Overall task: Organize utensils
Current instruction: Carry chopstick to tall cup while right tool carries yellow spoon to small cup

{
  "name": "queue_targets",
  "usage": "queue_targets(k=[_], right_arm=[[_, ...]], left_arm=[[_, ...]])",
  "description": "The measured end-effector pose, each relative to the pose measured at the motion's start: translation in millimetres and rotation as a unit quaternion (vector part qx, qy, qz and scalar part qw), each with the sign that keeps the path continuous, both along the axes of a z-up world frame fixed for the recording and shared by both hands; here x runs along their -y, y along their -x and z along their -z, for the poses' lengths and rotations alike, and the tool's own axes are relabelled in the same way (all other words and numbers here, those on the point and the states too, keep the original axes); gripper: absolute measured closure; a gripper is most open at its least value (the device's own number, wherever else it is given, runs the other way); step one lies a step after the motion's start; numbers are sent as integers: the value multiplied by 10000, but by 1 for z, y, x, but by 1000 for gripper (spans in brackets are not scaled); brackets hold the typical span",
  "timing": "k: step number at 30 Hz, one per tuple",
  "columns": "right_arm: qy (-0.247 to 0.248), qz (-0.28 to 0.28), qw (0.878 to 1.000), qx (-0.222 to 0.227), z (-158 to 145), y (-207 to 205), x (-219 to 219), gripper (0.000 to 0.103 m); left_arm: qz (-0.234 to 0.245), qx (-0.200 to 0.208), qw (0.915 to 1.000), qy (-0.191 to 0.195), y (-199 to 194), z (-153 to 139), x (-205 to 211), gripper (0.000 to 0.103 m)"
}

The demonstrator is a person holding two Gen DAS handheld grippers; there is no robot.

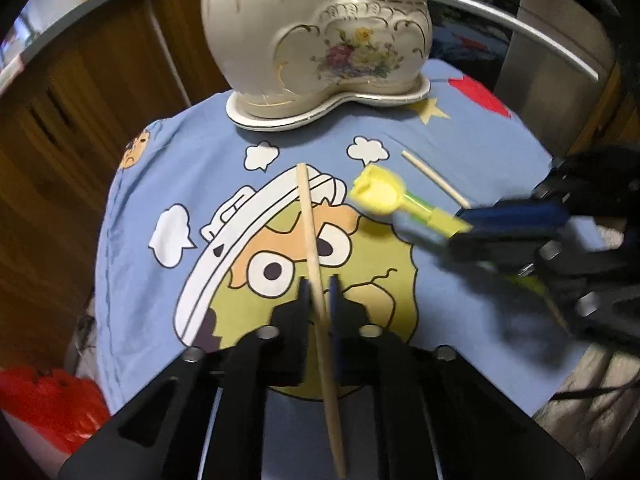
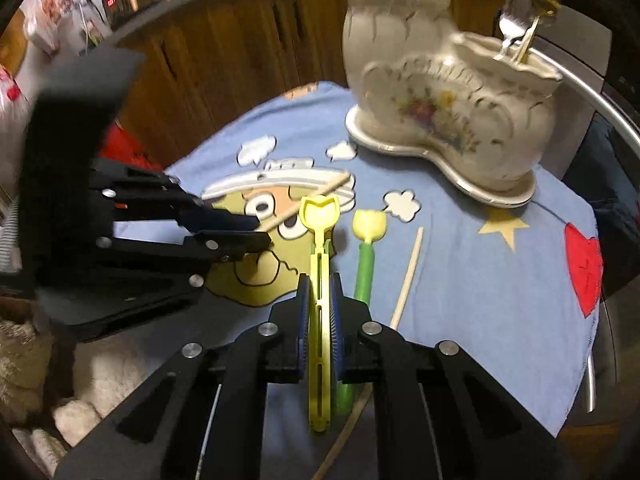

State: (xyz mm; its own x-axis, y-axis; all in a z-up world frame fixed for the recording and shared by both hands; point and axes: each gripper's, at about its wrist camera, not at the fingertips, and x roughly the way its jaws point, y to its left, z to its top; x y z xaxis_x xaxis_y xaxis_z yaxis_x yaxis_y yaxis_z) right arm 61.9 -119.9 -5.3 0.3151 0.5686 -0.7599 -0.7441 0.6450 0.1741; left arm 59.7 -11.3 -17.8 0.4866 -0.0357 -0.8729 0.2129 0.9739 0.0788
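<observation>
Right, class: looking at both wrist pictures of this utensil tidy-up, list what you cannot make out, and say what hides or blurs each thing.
- Inside of the ceramic holder: both views, hidden by its own walls.
- Holder's top and the utensils in it: left view, cut off by the top edge.
- Fork: right view, blurred; lower part hidden inside the holder.
- Yellow toy shovel: left view, blurred.
- Chopstick: right view, near end hidden behind the right tongs.
</observation>
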Motion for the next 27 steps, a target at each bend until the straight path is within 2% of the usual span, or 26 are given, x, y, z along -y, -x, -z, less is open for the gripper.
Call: queue_targets(k=[3, 5, 8, 11, 16, 19, 25, 27], right_arm=[[-412, 89, 9991, 40, -11, -2, 13, 94], [-642, 183, 9977, 82, -17, -4, 21, 94], [-991, 376, 9941, 213, -28, -10, 35, 93], [-1355, 588, 9883, 381, -38, -18, 52, 93], [-1868, 793, 9771, 639, -52, -28, 70, 93], [-2066, 868, 9711, 824, -64, -38, 72, 93], [-2490, 1069, 9558, 1140, -89, -64, 80, 93], [-2611, 1141, 9499, 1285, -96, -74, 78, 93]], left_arm=[[26, -54, 10000, 23, -1, 0, -3, 96], [-95, 89, 9999, -21, 0, 0, -6, 96], [-317, 450, 9983, 184, 7, -5, -12, 97], [-316, 967, 9941, 377, 21, -18, -13, 97], [-141, 1732, 9822, 719, 39, -48, -7, 96], [-39, 2055, 9754, 802, 39, -68, 0, 96], [153, 2702, 9587, 870, 21, -106, 14, 96], [110, 2908, 9512, 1030, 7, -118, 13, 96]])
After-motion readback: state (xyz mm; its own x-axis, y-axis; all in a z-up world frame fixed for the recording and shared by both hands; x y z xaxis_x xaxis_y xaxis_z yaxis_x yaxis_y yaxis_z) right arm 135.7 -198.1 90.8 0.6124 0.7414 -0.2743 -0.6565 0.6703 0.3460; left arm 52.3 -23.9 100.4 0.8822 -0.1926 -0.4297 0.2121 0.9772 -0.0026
